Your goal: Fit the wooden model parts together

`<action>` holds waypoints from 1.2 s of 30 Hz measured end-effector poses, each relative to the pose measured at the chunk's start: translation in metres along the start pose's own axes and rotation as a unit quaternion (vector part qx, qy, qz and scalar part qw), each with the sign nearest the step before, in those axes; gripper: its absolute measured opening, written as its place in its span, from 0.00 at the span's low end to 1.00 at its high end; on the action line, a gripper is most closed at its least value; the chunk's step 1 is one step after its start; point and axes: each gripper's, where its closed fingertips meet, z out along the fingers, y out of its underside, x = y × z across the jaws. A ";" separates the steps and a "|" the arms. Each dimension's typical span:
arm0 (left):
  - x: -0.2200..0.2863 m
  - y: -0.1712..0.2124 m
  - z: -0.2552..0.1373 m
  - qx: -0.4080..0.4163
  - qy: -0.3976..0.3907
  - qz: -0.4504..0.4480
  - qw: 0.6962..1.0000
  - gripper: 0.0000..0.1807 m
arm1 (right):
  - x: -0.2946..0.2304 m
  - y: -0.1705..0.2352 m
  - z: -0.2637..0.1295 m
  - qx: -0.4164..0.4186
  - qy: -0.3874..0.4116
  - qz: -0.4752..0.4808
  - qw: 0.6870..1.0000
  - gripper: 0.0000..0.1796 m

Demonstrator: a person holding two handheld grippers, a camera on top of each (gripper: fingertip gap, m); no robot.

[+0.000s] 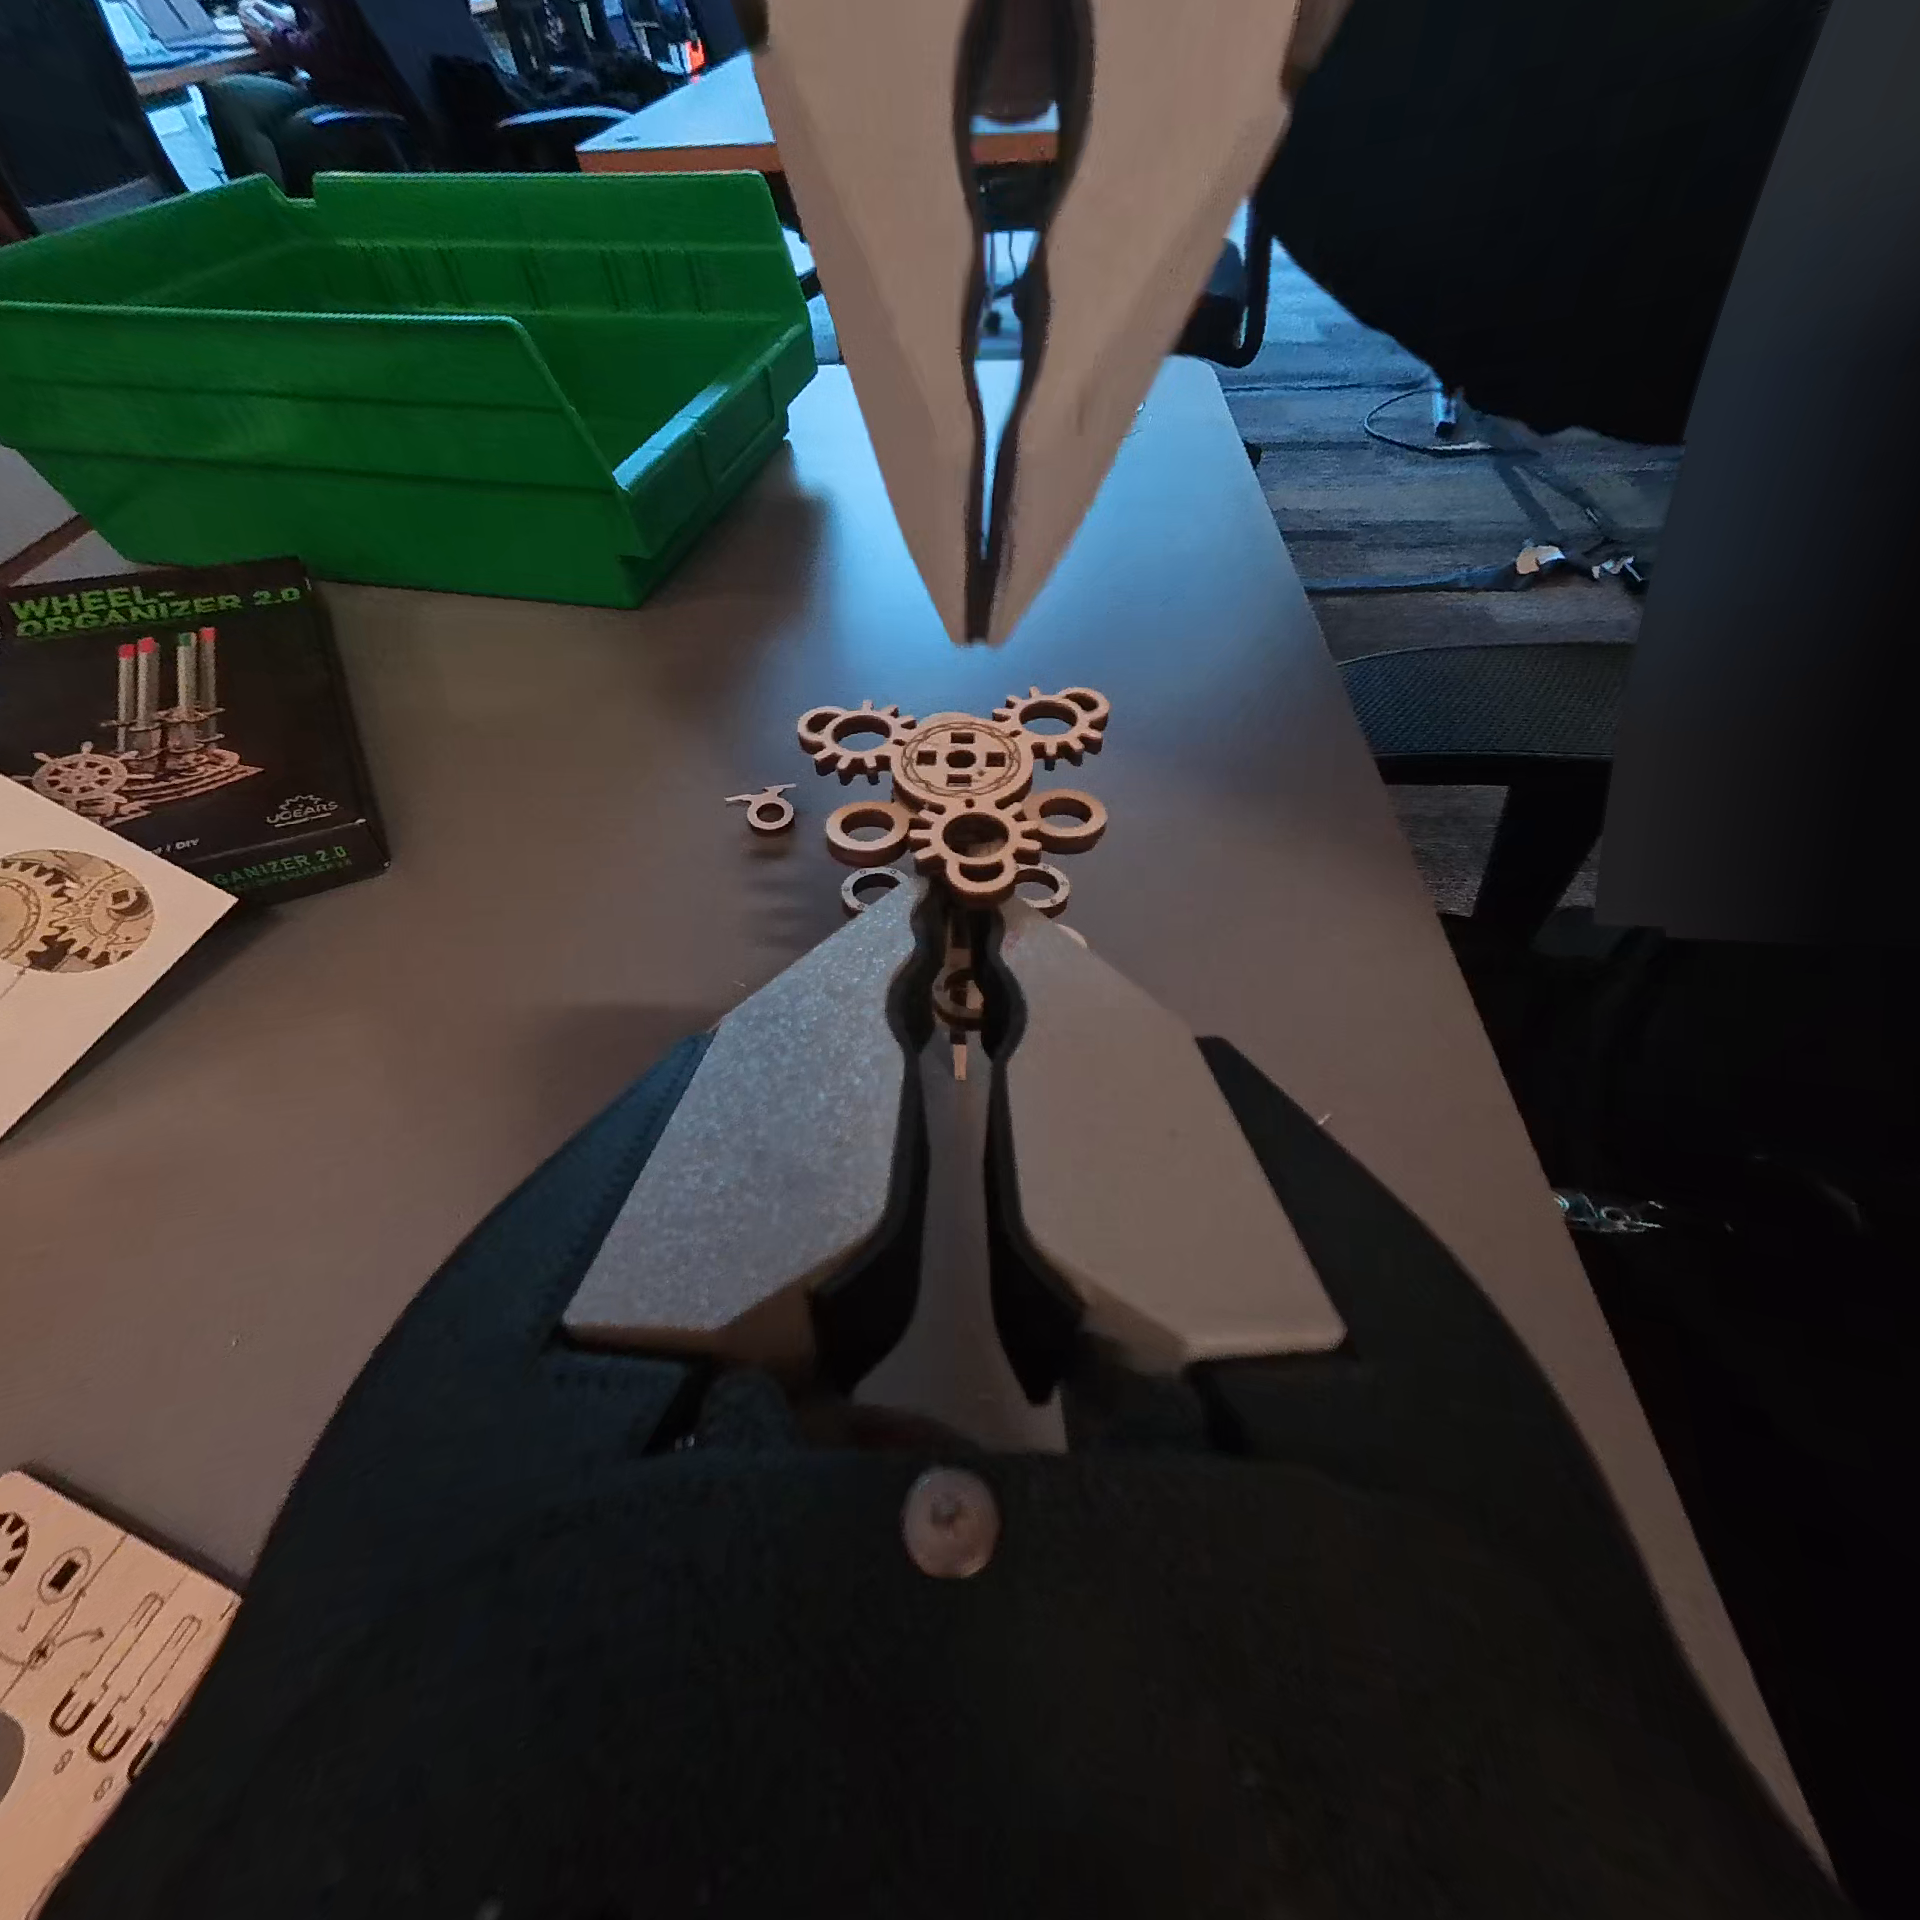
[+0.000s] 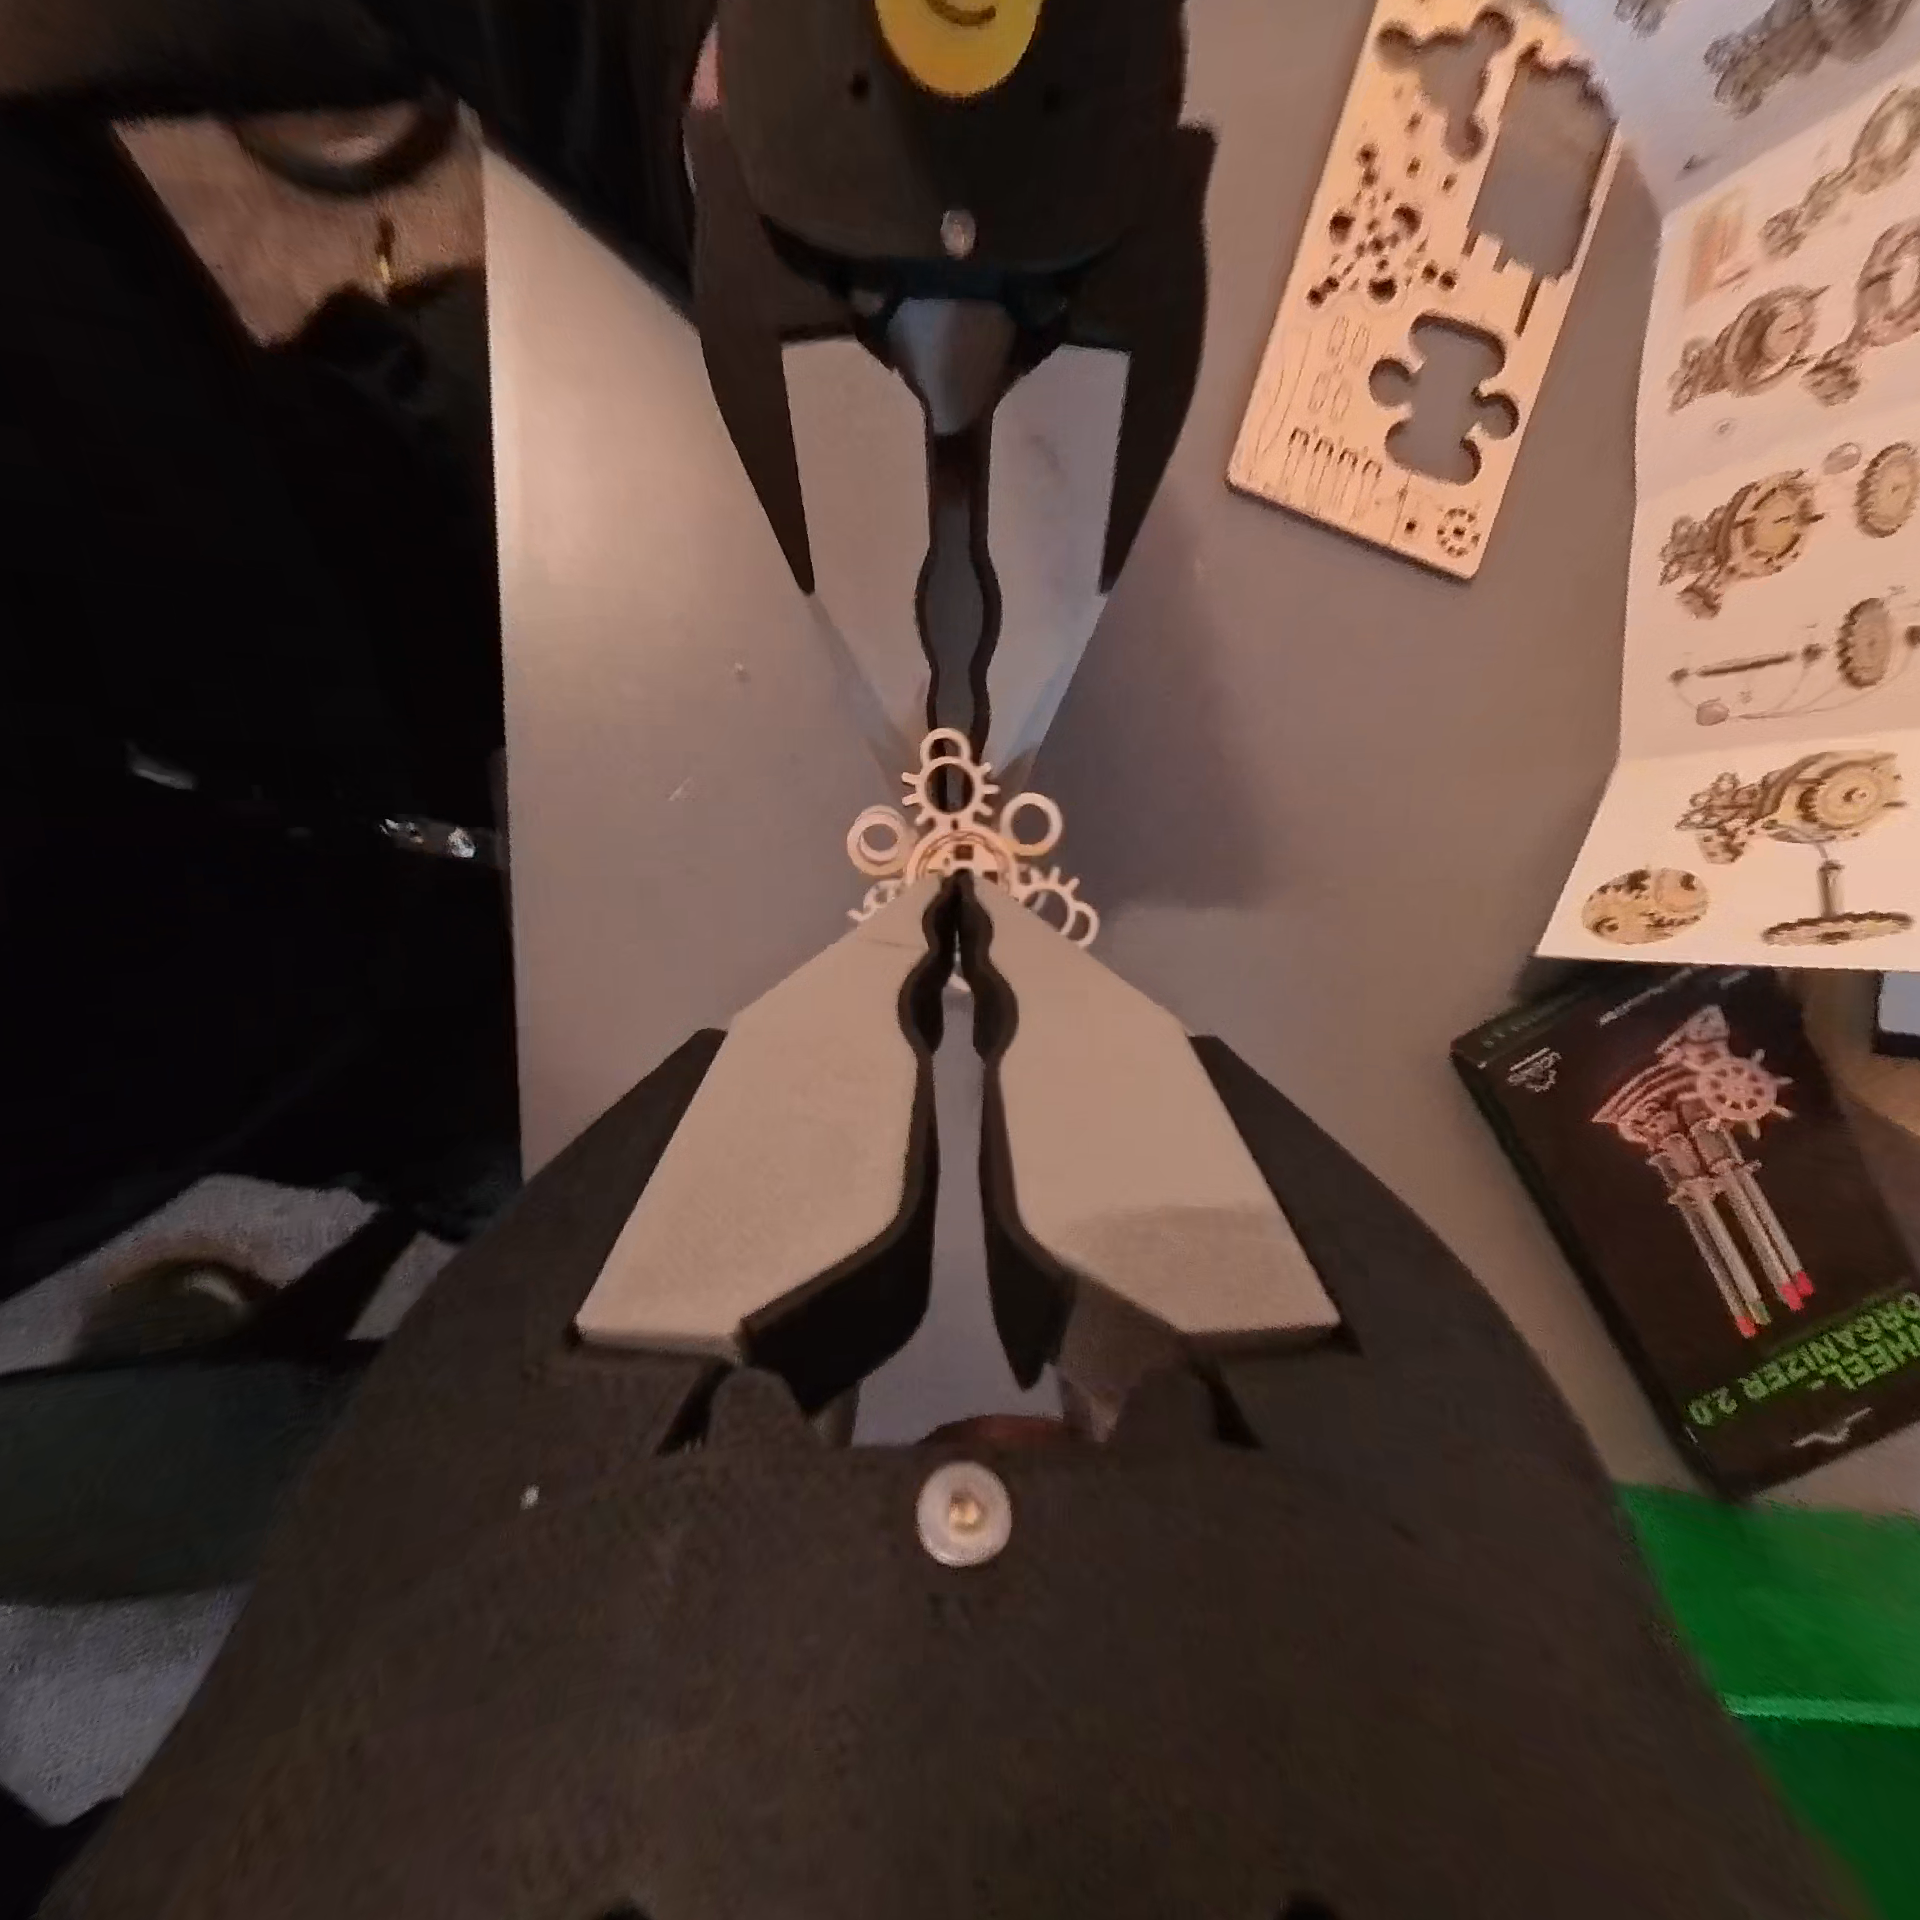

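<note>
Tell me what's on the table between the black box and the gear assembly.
One small loose wooden ring piece, seen in the left wrist view; otherwise bare table.

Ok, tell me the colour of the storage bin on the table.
Green; the bin shows best in the left wrist view.

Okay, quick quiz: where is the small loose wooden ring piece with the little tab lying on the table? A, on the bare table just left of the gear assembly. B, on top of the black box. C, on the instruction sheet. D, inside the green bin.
A: in the left wrist view the small ring piece lies on the table, apart from and left of the gear assembly.
</note>
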 end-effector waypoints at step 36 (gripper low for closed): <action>-0.006 0.001 -0.002 -0.001 0.003 -0.028 1.000 0.01 | 0.017 0.003 0.000 -0.053 0.034 -0.011 0.998 0.00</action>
